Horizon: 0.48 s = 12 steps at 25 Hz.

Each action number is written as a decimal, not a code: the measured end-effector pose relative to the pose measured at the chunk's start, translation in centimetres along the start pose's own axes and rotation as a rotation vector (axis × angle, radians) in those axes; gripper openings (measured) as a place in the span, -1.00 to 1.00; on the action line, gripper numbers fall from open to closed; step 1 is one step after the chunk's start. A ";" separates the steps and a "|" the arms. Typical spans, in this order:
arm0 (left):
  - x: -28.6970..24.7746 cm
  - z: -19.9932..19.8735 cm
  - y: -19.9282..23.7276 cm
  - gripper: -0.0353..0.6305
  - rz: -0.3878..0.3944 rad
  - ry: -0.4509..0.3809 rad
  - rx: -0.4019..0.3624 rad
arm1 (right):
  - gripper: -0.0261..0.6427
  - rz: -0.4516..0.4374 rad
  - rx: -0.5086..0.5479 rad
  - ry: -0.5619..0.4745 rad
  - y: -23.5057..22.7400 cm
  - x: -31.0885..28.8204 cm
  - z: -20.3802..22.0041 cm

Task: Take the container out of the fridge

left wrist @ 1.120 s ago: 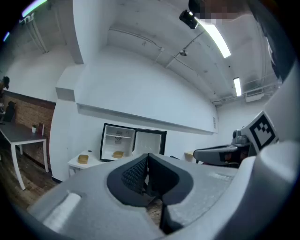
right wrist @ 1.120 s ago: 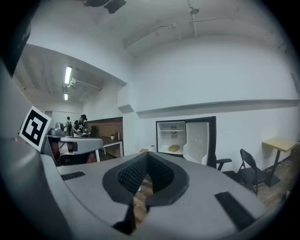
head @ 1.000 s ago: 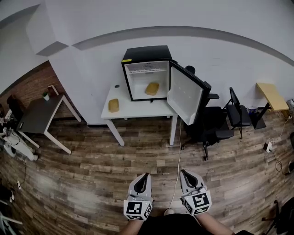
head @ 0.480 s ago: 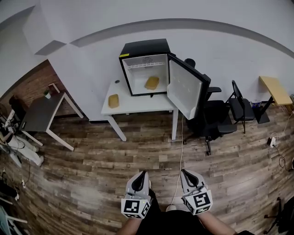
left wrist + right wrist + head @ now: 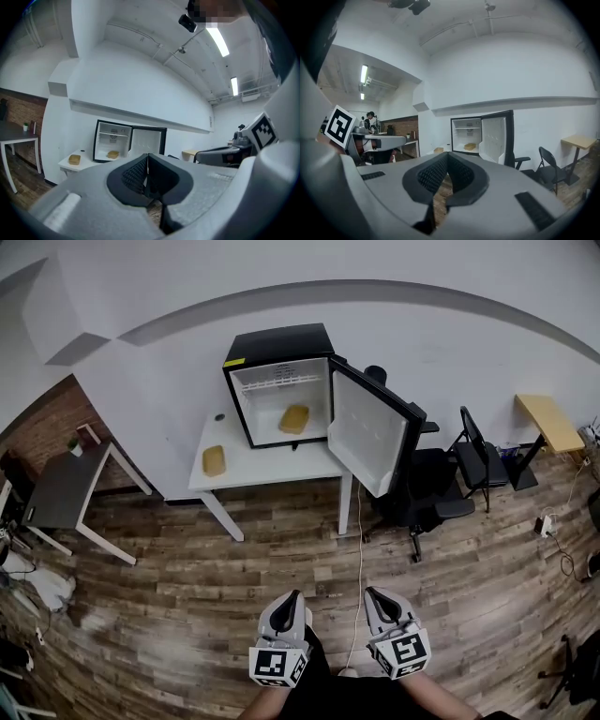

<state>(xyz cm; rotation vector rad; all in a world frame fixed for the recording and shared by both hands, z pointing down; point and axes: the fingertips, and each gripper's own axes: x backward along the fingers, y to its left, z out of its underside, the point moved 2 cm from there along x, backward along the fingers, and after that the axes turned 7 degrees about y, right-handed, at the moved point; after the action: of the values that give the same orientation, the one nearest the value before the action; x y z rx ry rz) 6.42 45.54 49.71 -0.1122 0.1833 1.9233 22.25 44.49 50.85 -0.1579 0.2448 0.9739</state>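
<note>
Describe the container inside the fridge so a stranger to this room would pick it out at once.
Against the white wall stands a white table with a black mini fridge on it, door open. The container is the flat yellow-brown box on the fridge's white floor. Its look-alike lies on the tabletop left of the fridge; this one alone is inside.

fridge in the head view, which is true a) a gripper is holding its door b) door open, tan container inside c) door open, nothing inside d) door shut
b: the fridge has its door swung wide open, and a tan container sits inside it.
</note>
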 end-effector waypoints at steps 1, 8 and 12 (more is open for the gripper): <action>-0.8 0.0 0.5 -0.84 0.004 0.002 0.003 | -0.92 0.006 0.000 0.004 -0.4 -0.8 -0.3; -6.3 -0.9 6.7 -0.84 -0.009 0.007 0.018 | -0.92 0.014 0.004 0.032 -2.0 -9.2 -2.6; -9.5 -2.3 11.1 -0.84 -0.015 0.005 0.006 | -0.92 0.009 0.023 0.055 -2.2 -14.4 -4.7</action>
<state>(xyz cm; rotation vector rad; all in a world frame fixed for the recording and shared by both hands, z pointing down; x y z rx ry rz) -0.63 32.60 49.87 -0.1143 0.1911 1.9080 15.69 30.68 50.37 -0.1624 0.3070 0.9763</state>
